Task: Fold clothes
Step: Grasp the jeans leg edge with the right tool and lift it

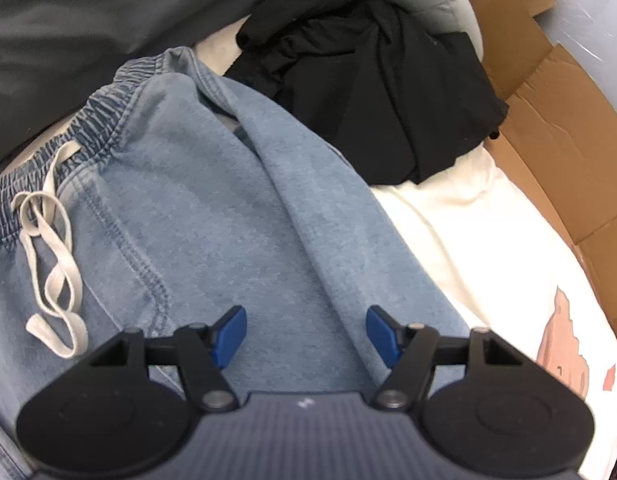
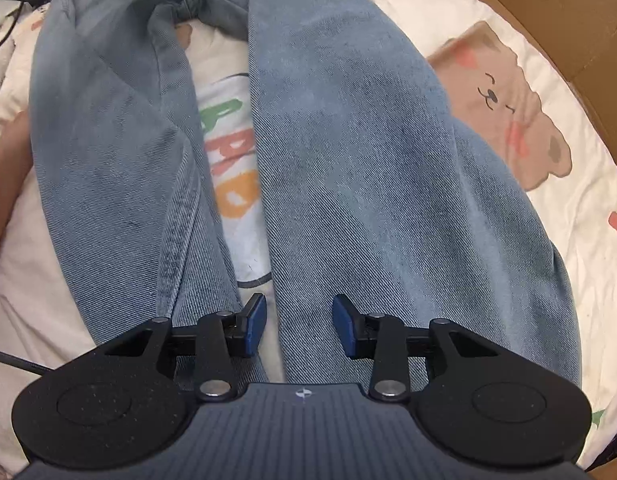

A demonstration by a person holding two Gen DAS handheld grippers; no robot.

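Both wrist views are evenly and softly lit — no hard glare. The white bedsheet (image 1: pixel 460 240) is nearly blown out, while the black garment (image 1: pixel 372 92) loses its folds in darkness. Fisheye bending curves the edges — corners fall black. The jeans (image 2: pixel 348 160) look slightly motion-smeared.

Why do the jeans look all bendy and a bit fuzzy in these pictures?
Both wrist views use a fisheye lens, so edges curve. Left wrist view: the jeans look soft, the black clothes lose detail. Right wrist view: the bear print smears slightly.
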